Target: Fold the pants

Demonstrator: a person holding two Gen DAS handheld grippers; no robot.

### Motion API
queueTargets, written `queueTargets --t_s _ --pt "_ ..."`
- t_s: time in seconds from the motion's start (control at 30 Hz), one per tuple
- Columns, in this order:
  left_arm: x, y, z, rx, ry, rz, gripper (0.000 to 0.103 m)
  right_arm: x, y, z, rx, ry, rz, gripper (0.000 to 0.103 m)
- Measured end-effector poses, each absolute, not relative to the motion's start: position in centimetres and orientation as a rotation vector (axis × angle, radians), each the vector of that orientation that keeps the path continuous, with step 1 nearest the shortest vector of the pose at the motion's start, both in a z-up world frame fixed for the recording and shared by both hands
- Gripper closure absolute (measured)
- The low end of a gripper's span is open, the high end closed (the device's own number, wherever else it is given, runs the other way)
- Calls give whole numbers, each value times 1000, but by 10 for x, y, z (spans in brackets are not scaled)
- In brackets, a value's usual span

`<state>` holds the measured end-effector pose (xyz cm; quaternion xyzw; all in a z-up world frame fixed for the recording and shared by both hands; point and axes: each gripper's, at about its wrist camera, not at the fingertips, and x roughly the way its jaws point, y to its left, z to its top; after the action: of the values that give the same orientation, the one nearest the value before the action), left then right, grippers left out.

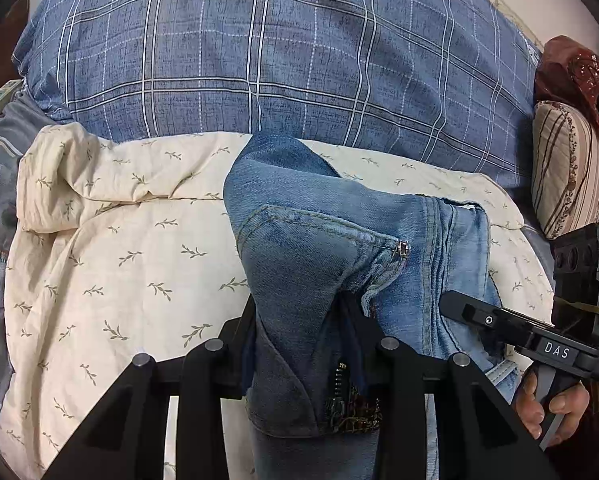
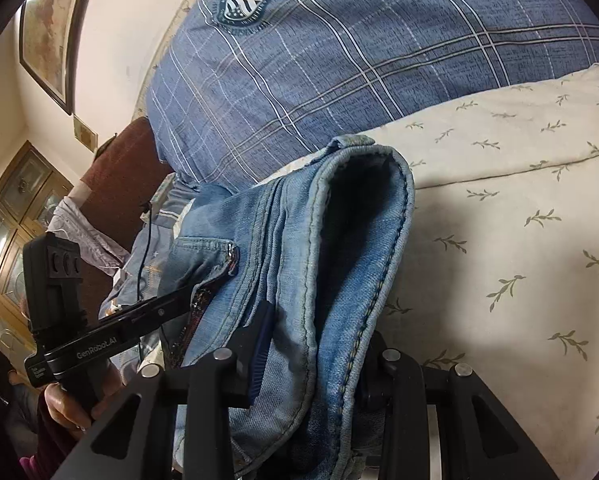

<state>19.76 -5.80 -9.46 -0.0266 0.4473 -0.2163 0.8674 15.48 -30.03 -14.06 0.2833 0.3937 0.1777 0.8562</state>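
On the far left a grey striped cover (image 1: 3,148) edges the bed. Next to it lies the cream leaf-print quilt (image 1: 111,240), and behind that, towards twelve o'clock, the blue plaid duvet (image 1: 259,72).

The jeans (image 1: 311,240) are up in the air over the cream quilt, held at two spots. The left gripper (image 1: 303,340) has its tongs clamped on a thick bunch of denim near the fly, where zipper teeth show. At three o'clock from it, the right gripper (image 2: 311,364) has its tongs clamped on layered denim at a stitched, hemmed opening, held by a hand (image 1: 551,412) on its handle.

My read is that folding is partly done: the cloth already hangs doubled, several layers together, but nothing lies flat in a neat stack. Laying it down, smoothing and at least one more fold seem left.

From the left camera the long axis of the jeans runs from six towards twelve o'clock, the far end drooping onto the quilt by the duvet's edge. At the far right sits a striped pillow (image 1: 575,168).
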Motion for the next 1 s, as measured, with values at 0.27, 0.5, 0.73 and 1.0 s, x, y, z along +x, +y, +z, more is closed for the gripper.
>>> queueTargets --t_s 0.27,0.5,0.73,1.0 --pt "205 -58 -106 -65 958 -453 64 160 -303 -151 599 850 360 67" --pt "208 -58 -112 -69 970 -447 63 161 -302 -155 580 853 347 67" --pt "209 -57 -111 -54 986 -378 49 160 -304 -157 605 865 339 57" --pt "181 -32 -62 -14 847 -201 24 132 -308 -123 585 811 274 35"
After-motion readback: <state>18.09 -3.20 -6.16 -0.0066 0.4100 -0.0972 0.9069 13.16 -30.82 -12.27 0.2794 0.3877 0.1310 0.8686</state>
